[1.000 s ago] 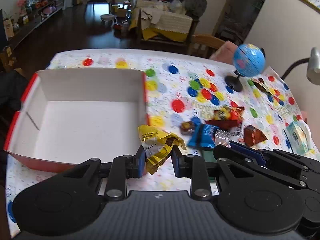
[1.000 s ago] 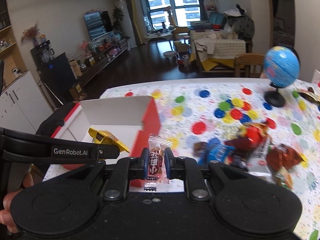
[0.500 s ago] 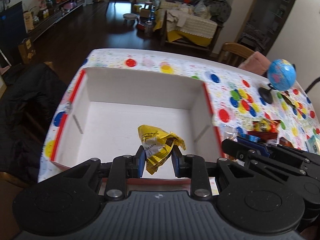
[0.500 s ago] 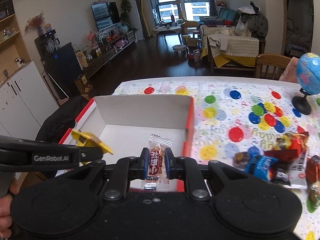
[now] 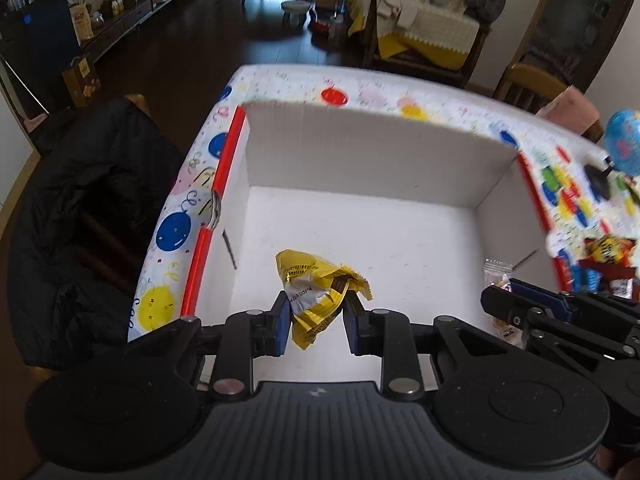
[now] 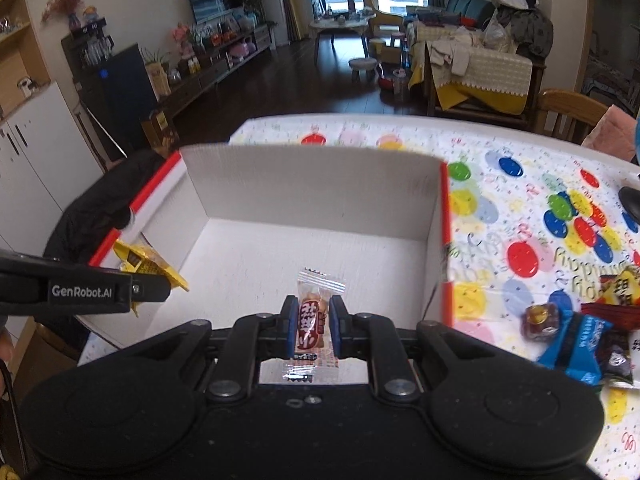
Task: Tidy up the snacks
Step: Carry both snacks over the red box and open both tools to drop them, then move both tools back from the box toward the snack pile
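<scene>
Fingers [image 5: 282, 322] of both grippers pinch crinkly wrappers above the white cardboard box [image 5: 360, 160]: left a yellow foil packet [image 5: 316, 296], right a clear candy sachet [image 6: 311, 320]; balloon-print table [image 6: 520, 216].

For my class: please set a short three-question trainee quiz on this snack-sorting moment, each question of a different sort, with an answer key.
1. True or false: the left gripper holds a crumpled yellow packet.
2. Multiple choice: what does the right gripper hold? A) a blue packet B) a clear-wrapped candy with a red label C) nothing
3. Fill in: both grippers hang over the open white ____ with red edges.

Key
1. True; its jaws are closed on the packet.
2. B; the clear-wrapped candy sits between the jaws, while the blue packet lies on the dotted tablecloth.
3. box; nothing lies on its floor yet.
</scene>
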`<state>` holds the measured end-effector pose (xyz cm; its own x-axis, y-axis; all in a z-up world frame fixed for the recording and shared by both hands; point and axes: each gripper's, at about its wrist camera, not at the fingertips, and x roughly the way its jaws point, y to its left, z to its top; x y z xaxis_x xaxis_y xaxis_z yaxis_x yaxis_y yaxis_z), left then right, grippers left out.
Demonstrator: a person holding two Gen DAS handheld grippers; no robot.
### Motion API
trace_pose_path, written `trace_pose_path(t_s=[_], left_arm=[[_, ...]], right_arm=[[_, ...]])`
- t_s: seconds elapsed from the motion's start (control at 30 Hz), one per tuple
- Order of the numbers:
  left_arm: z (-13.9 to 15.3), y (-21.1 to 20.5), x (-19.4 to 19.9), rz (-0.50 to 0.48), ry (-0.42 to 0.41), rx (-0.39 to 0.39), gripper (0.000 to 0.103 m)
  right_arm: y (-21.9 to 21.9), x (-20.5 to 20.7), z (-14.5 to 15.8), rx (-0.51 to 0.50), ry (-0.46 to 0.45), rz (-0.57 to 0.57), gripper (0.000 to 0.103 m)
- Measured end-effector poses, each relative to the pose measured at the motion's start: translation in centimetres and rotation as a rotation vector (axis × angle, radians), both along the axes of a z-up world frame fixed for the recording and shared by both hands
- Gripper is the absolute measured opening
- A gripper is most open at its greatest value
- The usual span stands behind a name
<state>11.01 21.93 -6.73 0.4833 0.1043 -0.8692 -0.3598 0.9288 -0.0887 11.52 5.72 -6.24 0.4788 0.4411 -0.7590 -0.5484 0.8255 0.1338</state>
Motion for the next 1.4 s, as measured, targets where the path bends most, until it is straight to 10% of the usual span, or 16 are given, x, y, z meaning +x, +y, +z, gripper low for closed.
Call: trace_pose_path(t_s=[0.6, 0.8, 1.4], left_arm=[[-3.1, -0.3, 1.4, -0.046, 0.094, 0.0, 0.027], [-2.2, -0.5, 0.6, -0.047, 0.056, -0.002, 0.052], [3.8, -3.6, -3.6, -0.092, -0.095, 0.035, 0.06]], right_arm=[[0.7, 0.3, -2.7, -0.056, 0.064, -0.019, 0.022], [-0.1, -0.1, -2.1, -0.037, 0.061, -0.034, 0.025], [-3.5, -3.5, 2.9, 0.082, -0.012, -0.077, 0.06]])
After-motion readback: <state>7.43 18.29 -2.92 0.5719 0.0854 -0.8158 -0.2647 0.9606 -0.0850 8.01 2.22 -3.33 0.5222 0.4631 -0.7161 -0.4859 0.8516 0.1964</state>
